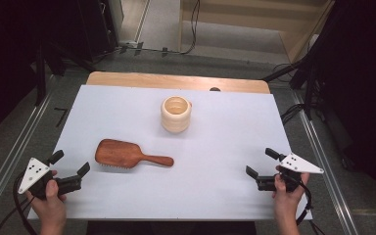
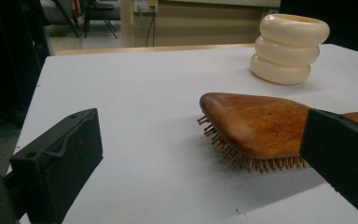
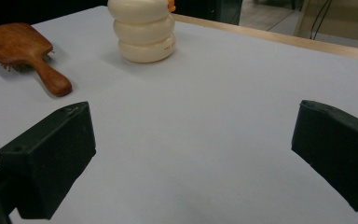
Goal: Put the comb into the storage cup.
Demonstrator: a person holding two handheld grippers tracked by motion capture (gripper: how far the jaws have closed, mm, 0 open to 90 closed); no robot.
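A brown wooden hairbrush (image 1: 127, 155) lies bristles down on the white table top (image 1: 225, 142), its handle pointing right. Behind it stands a cream ribbed cup (image 1: 176, 114), upright. My left gripper (image 1: 70, 163) rests at the table's front left corner, open, a short way left of the brush head. In the left gripper view the hairbrush (image 2: 256, 126) lies just beyond the open gripper (image 2: 205, 154), with the cup (image 2: 289, 49) farther back. My right gripper (image 1: 262, 162) sits at the front right, open with nothing between its jaws. The right gripper view shows the gripper (image 3: 196, 154), the hairbrush (image 3: 25, 51) and the cup (image 3: 142, 30).
The white sheet covers a wooden table whose far edge (image 1: 176, 81) shows as a bare strip. Metal rails (image 1: 10, 156) run along both sides on the floor. Dark stands and cables (image 1: 318, 83) crowd the area beyond the right side.
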